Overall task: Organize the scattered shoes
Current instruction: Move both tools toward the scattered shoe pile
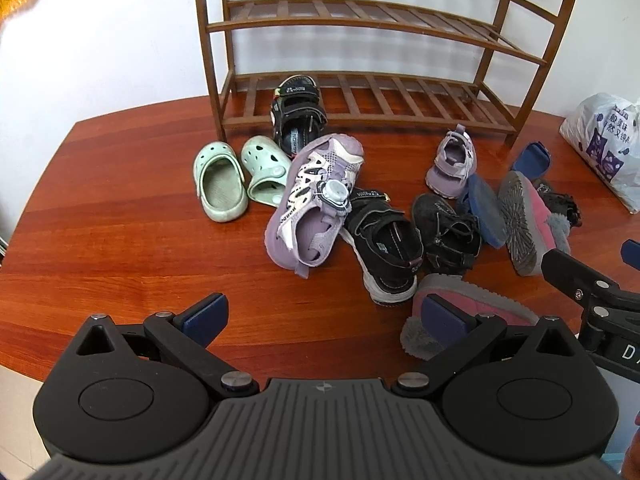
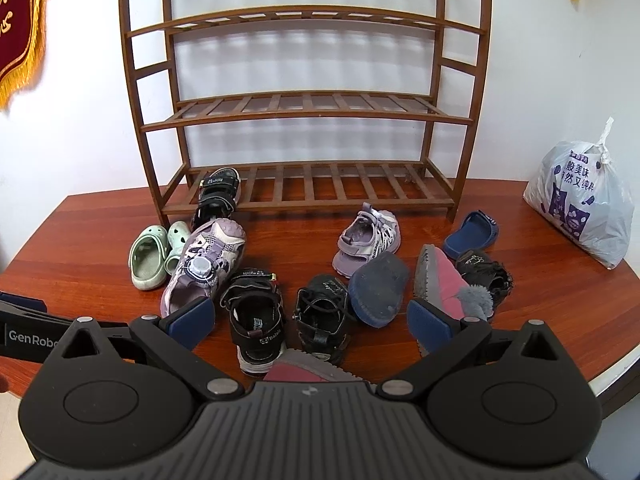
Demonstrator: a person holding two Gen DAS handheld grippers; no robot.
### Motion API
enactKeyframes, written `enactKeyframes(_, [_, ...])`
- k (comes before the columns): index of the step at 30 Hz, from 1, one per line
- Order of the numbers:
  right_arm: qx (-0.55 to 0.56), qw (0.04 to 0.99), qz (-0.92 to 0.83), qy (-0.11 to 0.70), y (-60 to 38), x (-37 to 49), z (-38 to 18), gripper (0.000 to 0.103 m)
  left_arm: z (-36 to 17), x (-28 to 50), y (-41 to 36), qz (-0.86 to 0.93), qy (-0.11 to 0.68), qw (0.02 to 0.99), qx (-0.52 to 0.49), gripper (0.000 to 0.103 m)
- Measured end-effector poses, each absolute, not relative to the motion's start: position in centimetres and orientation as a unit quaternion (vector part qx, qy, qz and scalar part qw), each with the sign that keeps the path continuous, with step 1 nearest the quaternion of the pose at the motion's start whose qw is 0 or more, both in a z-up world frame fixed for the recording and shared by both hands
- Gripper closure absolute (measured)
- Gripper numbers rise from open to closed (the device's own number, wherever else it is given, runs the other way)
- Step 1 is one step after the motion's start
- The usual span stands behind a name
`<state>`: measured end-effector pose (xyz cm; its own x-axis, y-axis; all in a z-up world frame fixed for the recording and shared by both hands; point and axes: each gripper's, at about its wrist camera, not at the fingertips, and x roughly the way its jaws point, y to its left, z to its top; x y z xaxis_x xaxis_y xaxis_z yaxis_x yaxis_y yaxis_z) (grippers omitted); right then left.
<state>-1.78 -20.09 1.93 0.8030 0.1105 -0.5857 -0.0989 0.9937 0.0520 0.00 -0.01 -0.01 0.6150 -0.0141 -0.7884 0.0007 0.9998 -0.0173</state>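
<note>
Readable writing is sparse: "GenRobo", cut off at the frame edge, is printed in white on the body of the left tool (image 2: 24, 312) as the right wrist camera sees it, "Balab…" appears on the heel strap of the black strapped sandal with a pale sole (image 2: 256, 320), and the tied white plastic bag (image 2: 584, 204) at the right end of the red-brown wooden bench (image 1: 120, 248) carries purple Chinese print. A dark red banner with gold fringe (image 2: 20, 28) hangs on the white wall at the left.

The left tool (image 1: 320, 312) and the right tool (image 2: 312, 320) both hover with blue-padded fingers spread wide, holding nothing.

The scattered shoes lie on the bench before the brown slatted wooden shoe rack (image 2: 304, 112), whose shelves are bare except that a second black sandal (image 2: 216, 196) leans with its toe on the lowest shelf. Two mint-green perforated clogs (image 1: 220, 184) sit side by side at the left. A large lilac mesh sneaker with a round dial fastener (image 1: 312, 204) lies partly over the black sandal. A smaller lilac sandal (image 2: 368, 240) stands alone near the rack. To the right lie a black lace-up shoe (image 2: 324, 316), a navy slipper tipped sole-up (image 2: 378, 288), another navy slipper upright (image 2: 472, 236), a pink boot with grey fur trim on its side (image 2: 444, 280), and what may be another black shoe (image 2: 488, 272) behind it. A second pink boot (image 1: 460, 308) lies nearest, at the bench edge.

The left part of the bench is open wood.
</note>
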Motion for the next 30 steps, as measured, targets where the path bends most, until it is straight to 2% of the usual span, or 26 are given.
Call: enactKeyframes(30, [0.001, 0.949, 0.04, 0.314, -18.9, -3.1, 2.4, 0.0, -0.9, 0.1, 2.9, -0.017, 0.449, 0.893, -0.014, 0.0])
